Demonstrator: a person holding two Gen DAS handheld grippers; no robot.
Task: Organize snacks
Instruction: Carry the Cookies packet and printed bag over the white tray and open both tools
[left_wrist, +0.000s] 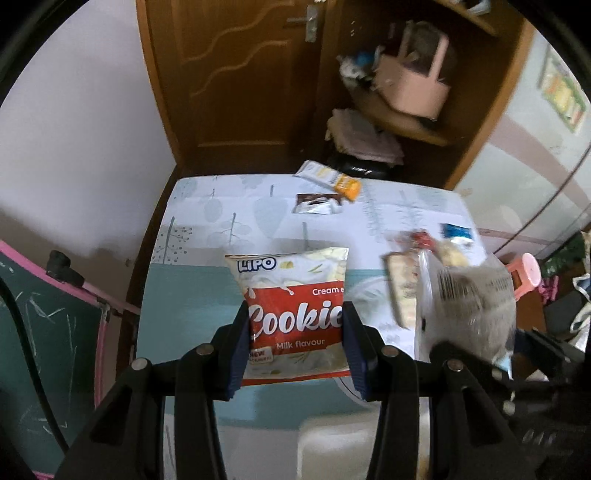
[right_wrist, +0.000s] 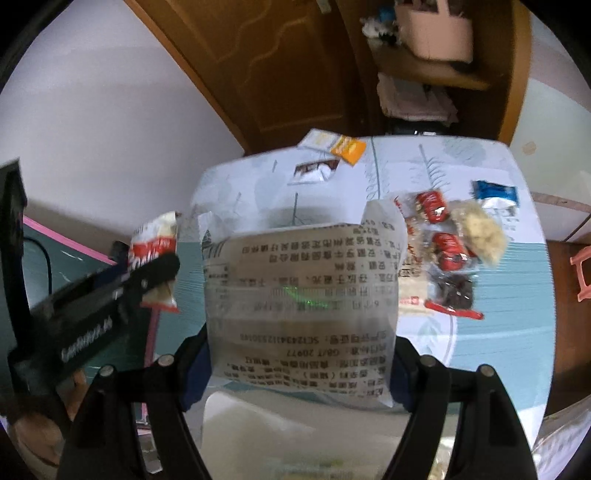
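My left gripper (left_wrist: 295, 325) is shut on a red and white Lipo cookie packet (left_wrist: 295, 295) and holds it above the table (left_wrist: 207, 280); the packet also shows in the right wrist view (right_wrist: 153, 251). My right gripper (right_wrist: 299, 354) is shut on a white snack bag with printed text (right_wrist: 301, 295), held above the table and blurred; it shows at the right of the left wrist view (left_wrist: 469, 299). A white container (right_wrist: 258, 417) lies below the bag, near the table's front edge.
Loose snacks lie on the table: an orange packet (right_wrist: 349, 147), a brown and white packet (right_wrist: 314, 171), a blue packet (right_wrist: 495, 192), and a clear pack with red candies (right_wrist: 443, 251). A wooden door (left_wrist: 229, 74) and shelf stand behind. A pink stool (left_wrist: 524, 273) is at right.
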